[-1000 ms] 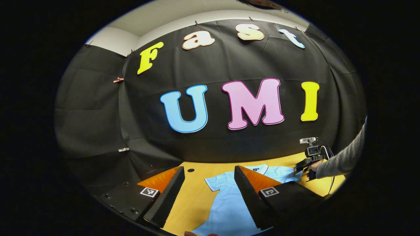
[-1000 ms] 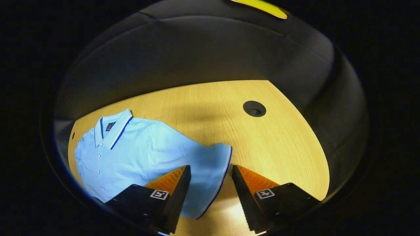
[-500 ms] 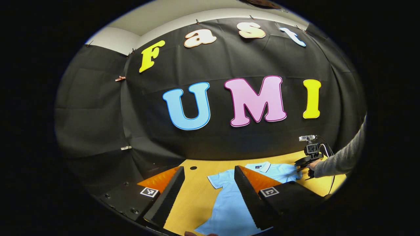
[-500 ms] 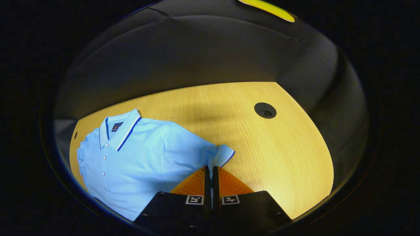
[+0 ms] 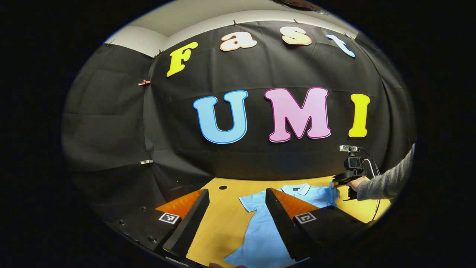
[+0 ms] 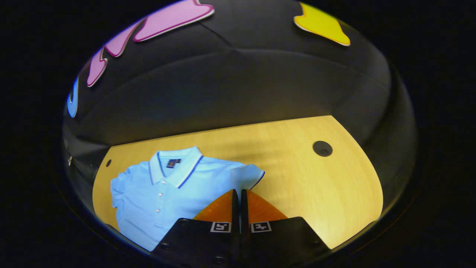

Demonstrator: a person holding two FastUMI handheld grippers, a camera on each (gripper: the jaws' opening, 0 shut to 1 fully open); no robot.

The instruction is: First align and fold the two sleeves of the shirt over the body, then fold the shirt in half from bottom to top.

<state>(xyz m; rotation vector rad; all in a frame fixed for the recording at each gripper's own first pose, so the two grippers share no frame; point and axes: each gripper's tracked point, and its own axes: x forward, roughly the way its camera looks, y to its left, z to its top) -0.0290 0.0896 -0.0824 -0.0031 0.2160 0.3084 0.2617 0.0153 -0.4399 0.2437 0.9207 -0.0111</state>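
A light blue polo shirt (image 6: pixel 167 190) lies face up on the wooden table (image 6: pixel 316 186), collar toward the booth wall. In the right gripper view my right gripper (image 6: pixel 238 191) is shut on the shirt's sleeve (image 6: pixel 247 176), which is lifted off the table and bunched toward the body. The left gripper view has the shirt (image 5: pixel 260 227) spread on the table, with my left gripper (image 5: pixel 236 193) open above its near edge and nothing between the fingers. Farther off in that view, the right gripper (image 5: pixel 340 184) holds the raised sleeve, carried by a hand in a grey sleeve (image 5: pixel 386 182).
The table has a round cable hole (image 6: pixel 322 148) right of the shirt and a smaller hole (image 6: pixel 108 162) at the far left. Black cloth walls close the back and sides. Bare wood (image 6: pixel 334 201) stretches right of the shirt.
My right gripper shut on the sleeve's edge, then lifted it and carried it toward the shirt's body. The left gripper stayed open, shifting slightly.
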